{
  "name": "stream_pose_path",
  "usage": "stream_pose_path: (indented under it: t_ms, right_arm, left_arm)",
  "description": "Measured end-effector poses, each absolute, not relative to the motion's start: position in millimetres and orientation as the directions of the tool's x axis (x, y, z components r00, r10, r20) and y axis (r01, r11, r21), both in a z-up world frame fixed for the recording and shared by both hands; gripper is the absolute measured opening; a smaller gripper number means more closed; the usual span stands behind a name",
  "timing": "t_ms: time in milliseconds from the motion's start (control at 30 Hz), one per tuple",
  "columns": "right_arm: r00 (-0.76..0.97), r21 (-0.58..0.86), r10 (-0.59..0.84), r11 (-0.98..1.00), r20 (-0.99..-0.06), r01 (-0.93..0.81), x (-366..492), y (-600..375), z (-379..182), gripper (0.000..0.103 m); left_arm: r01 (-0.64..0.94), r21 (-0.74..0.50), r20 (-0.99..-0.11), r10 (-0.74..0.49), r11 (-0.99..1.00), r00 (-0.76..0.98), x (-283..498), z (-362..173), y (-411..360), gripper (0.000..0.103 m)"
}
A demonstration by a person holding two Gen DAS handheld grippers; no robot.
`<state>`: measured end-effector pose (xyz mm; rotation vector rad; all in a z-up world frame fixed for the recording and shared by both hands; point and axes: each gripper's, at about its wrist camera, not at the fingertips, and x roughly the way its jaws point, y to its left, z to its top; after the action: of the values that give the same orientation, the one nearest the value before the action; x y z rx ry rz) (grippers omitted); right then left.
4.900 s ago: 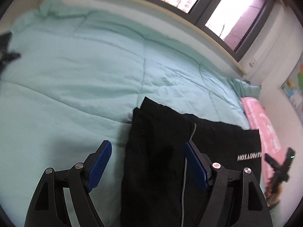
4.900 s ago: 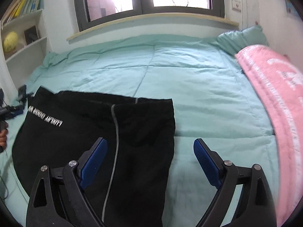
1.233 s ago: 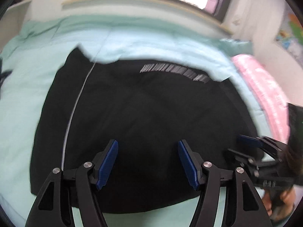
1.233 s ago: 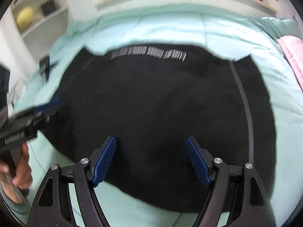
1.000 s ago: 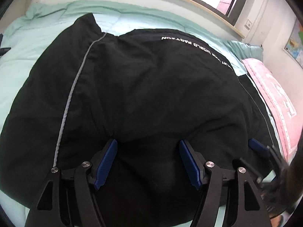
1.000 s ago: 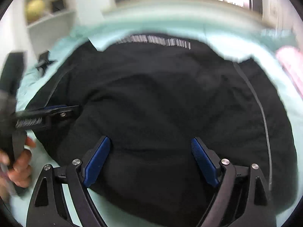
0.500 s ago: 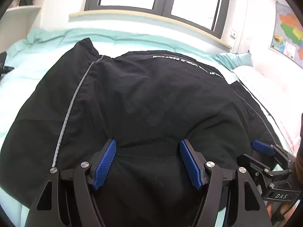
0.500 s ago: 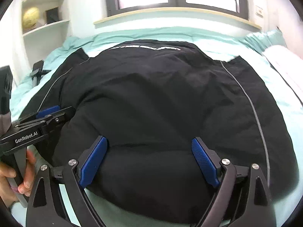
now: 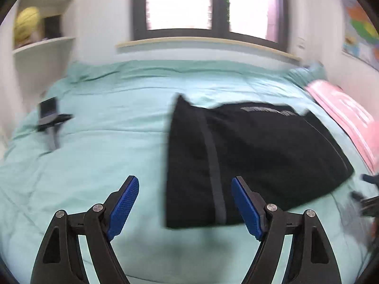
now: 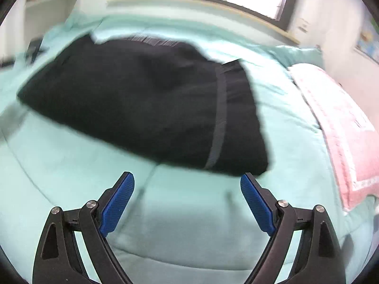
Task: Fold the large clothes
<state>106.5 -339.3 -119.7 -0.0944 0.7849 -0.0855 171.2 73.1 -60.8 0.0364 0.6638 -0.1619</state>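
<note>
A folded black garment (image 9: pixel 255 156) with a grey stripe and white lettering lies flat on the mint green quilt (image 9: pixel 106 146). It also shows in the right wrist view (image 10: pixel 146 99). My left gripper (image 9: pixel 184 203) is open and empty, held above the quilt just in front of the garment's near left corner. My right gripper (image 10: pixel 187 201) is open and empty, above the quilt in front of the garment's near right edge. Neither touches the cloth.
A pink blanket (image 9: pixel 350 123) lies along the right side of the bed, also in the right wrist view (image 10: pixel 341 127). A dark gadget (image 9: pixel 51 118) rests on the quilt at the left. White shelves (image 9: pixel 42 45) stand at the back left, a window (image 9: pixel 208 4) behind.
Both grippers have pulled back and up from the garment, which they were over half a second ago. The garment now lies farther away and looks smaller.
</note>
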Motion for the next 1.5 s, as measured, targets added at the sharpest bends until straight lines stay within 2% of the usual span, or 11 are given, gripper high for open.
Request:
stream_pose_path:
  t_ms: [167,300,467,733,900,1067,1233,1267,1300,1333,1500]
  right_arm:
    - [0.739,0.215,0.076,0.972,-0.669,0.095,144,-418,-65,0.092]
    - [0.731,0.294,0.125,0.950,-0.670,0.107,183,-454,-59,0.092]
    - [0.693,0.447,0.236,0.884,-0.681,0.139,219,-487,-91,0.092]
    - [0.617,0.484,0.318,0.867,-0.720,0.118,265,-489,-134,0.092]
    - [0.568,0.522,0.359,0.839,-0.740,0.150,285,-494,-174,0.092]
    - [0.543,0.709,0.539,0.687,-0.644,0.159,299,-520,-209,0.093]
    - [0.513,0.702,0.565,0.703,-0.647,0.112,306,-509,-209,0.095]
    - [0.492,0.705,0.587,0.704,-0.643,0.082,308,-500,-208,0.094]
    - [0.482,0.715,0.610,0.697,-0.630,0.053,309,-494,-206,0.089]
    - [0.472,0.718,0.631,0.696,-0.616,0.006,307,-484,-202,0.084]
    - [0.459,0.638,0.589,0.767,-0.665,-0.060,304,-465,-194,0.084]
  left_arm:
    - [0.143,-0.146,-0.643,-0.203,0.979,0.738,215,-47,115,0.081]
    - [0.253,-0.271,-0.706,-0.370,0.929,0.604,262,-66,115,0.081]
    - [0.162,-0.438,-0.722,-0.453,0.884,0.523,313,-103,122,0.081]
    - [0.125,-0.599,-0.722,-0.601,0.791,0.342,355,-178,116,0.081]
    - [0.133,-0.688,-0.655,-0.689,0.713,0.310,360,-197,115,0.081]
    - [0.113,-0.731,-0.633,-0.731,0.673,0.254,380,-209,100,0.081]
    - [0.088,-0.731,-0.643,-0.726,0.677,0.242,387,-215,88,0.081]
    - [0.097,-0.737,-0.634,-0.734,0.669,0.244,385,-212,87,0.073]
    - [0.137,-0.758,-0.599,-0.764,0.637,0.239,381,-207,84,0.056]
    - [0.170,-0.754,-0.588,-0.768,0.634,0.255,376,-200,85,0.050]
    - [0.203,-0.774,-0.550,-0.796,0.599,0.251,370,-191,89,0.047]
